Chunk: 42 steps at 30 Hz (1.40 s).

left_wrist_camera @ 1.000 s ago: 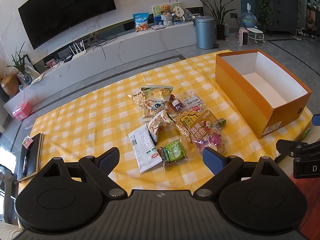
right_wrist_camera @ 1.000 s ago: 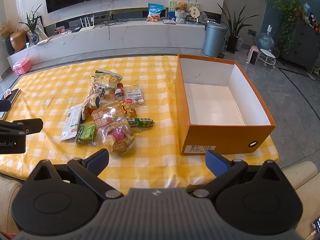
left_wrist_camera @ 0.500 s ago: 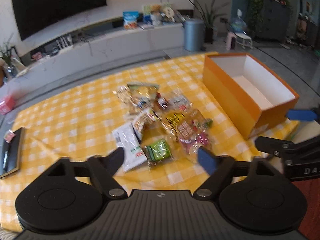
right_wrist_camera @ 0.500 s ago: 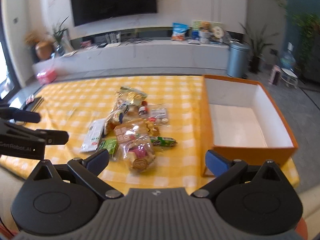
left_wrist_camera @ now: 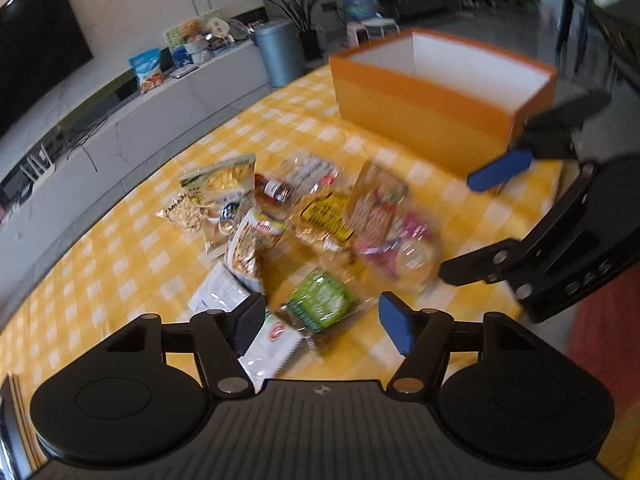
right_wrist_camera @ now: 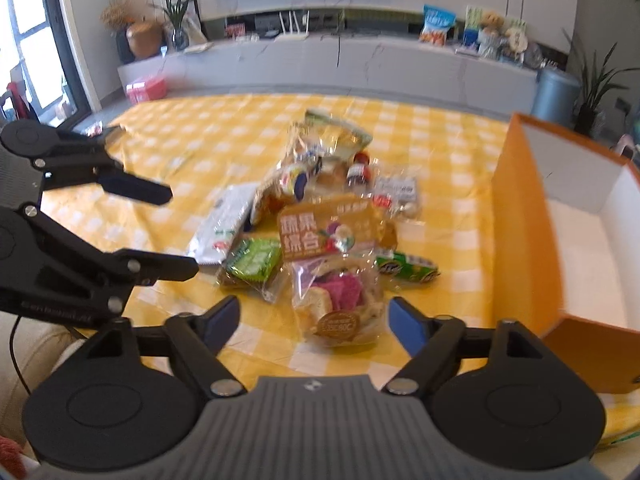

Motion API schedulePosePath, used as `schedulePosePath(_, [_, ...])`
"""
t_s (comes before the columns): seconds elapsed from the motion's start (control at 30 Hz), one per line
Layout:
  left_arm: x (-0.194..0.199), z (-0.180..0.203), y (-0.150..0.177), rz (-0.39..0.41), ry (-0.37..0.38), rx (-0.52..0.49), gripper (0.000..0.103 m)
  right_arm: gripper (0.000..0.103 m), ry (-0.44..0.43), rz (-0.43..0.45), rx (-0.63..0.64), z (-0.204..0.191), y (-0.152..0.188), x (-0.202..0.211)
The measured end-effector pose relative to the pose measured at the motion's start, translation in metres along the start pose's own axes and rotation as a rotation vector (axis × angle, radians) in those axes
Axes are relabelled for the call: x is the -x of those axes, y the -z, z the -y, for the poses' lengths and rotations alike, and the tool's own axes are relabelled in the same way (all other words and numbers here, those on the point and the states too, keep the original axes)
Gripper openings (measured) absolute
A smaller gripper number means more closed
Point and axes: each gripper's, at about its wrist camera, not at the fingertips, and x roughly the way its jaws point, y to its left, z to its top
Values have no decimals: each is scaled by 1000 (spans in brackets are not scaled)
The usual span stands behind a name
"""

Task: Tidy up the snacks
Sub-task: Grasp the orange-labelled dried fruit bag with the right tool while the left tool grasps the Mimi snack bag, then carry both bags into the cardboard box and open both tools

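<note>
Yellow-and-white checked tablecloth [right_wrist_camera: 192, 148] over the whole table, blurred in both views; orange cardboard box [left_wrist_camera: 432, 116] standing open at the right end, white inside, nothing visible in it, well apart from the snacks; pile of snacks [right_wrist_camera: 320, 224] bunched mid-cloth, packets overlapping and touching. Largest of them a clear bag of mixed fruit crisps [right_wrist_camera: 336, 276] with a tan printed header, lying nearest the right gripper [right_wrist_camera: 312, 320]; beside it on the left a small green packet [right_wrist_camera: 252, 262], partly overlapped by the bag's header; further left a white sachet [right_wrist_camera: 220, 228], flat on the cloth; at the bag's right a green-and-white wrapped bar [right_wrist_camera: 404, 268]; behind, a pale green pouch [left_wrist_camera: 220, 180] atop a nut packet, and a small red-capped bottle [right_wrist_camera: 358, 170] among clear wrappers.

Right gripper angled down over the crisps bag, jaws having just been closing yet wide apart, pads clear of the bag, gripping nothing. Left gripper [left_wrist_camera: 320, 320] angled down over the green packet and white sachet, jaws likewise just narrowed, roughly half spread, pads pressing on nothing, nothing held.
</note>
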Motion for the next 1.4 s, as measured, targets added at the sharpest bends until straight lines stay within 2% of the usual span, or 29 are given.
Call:
schedulePosePath(0.13, [-31,-16,11,-89,-24,65,77,84,5,-42,17,2,1,-28])
schedulePosePath(0.2, [-40,-22,15,-121,-8,85,77,87,11,-57,9,5,1,-40])
schedulePosePath(0.3, [-48,-26,12,-124,10,71,77,87,6,-68,-4,10,-1,-53])
schedulePosePath(0.4, [-55,-30,1,-92,-3,41,77,86,8,-63,9,12,-5,-62])
schedulePosePath(0.5, [-62,-42,-12,-72,-19,49,77,72,11,-58,18,16,-10,-69])
schedulePosePath(0.7, [-80,-58,-29,-58,-51,4,77,60,-19,-94,-8,25,-22,-71])
schedulePosePath(0.87, [-104,-65,-45,-88,-17,-27,77,56,-33,-136,-17,33,-33,-71])
schedulePosePath(1.03, [-125,-63,-53,-139,-19,-62,76,55,-55,-154,-53,42,-40,-65])
schedulePosePath(1.2, [-141,-59,-56,-182,-29,-103,60,55,-46,-173,-84,46,-44,-60])
schedulePosePath(1.23, [-141,-59,-57,-185,-32,-100,51,55,-48,-174,-92,47,-45,-58])
schedulePosePath(1.27, [-141,-58,-58,-191,-41,-98,46,55,-46,-174,-97,47,-45,-55])
schedulePosePath(1.4, [-133,-59,-61,-197,-52,-77,41,55,-28,-146,-122,47,-49,-42])
